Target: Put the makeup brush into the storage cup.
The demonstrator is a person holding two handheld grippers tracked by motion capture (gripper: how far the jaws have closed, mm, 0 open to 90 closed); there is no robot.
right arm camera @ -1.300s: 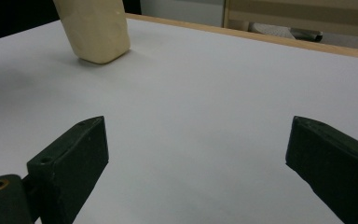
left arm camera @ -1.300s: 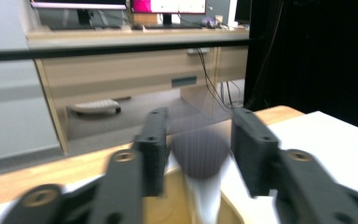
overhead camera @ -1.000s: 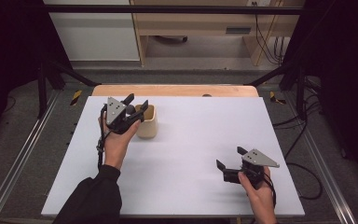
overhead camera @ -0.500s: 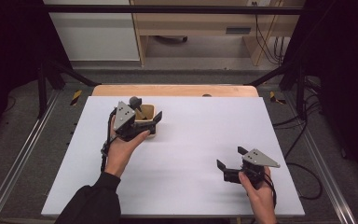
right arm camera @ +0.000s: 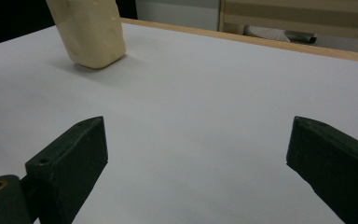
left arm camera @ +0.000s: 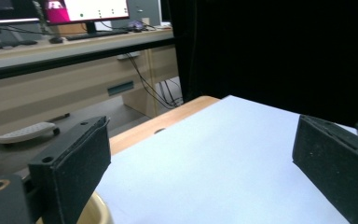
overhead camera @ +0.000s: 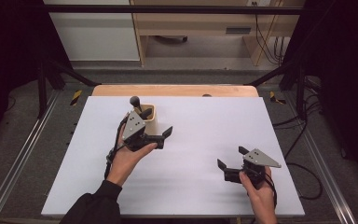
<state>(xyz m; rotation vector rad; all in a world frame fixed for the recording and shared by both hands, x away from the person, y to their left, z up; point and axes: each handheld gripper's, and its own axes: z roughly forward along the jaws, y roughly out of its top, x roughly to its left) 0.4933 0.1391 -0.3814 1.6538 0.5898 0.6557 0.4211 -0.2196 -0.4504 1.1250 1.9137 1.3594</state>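
Cup (overhead camera: 148, 116) upright near table's (overhead camera: 205, 196) far edge; left gripper (overhead camera: 161, 140) just beside, jaws just spread, nothing between; right gripper (overhead camera: 230, 164) gaping too.

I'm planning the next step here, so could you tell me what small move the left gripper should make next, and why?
Probably draw the left gripper back from the cup. Its jaws have just been opening and stand wide with nothing between them, and the dark tool stands in the cup. The right gripper rests open on the table.

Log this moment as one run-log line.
left gripper: jaws just opened, empty, beside cream cup | cup: holds dark-handled tool | right gripper: open, empty
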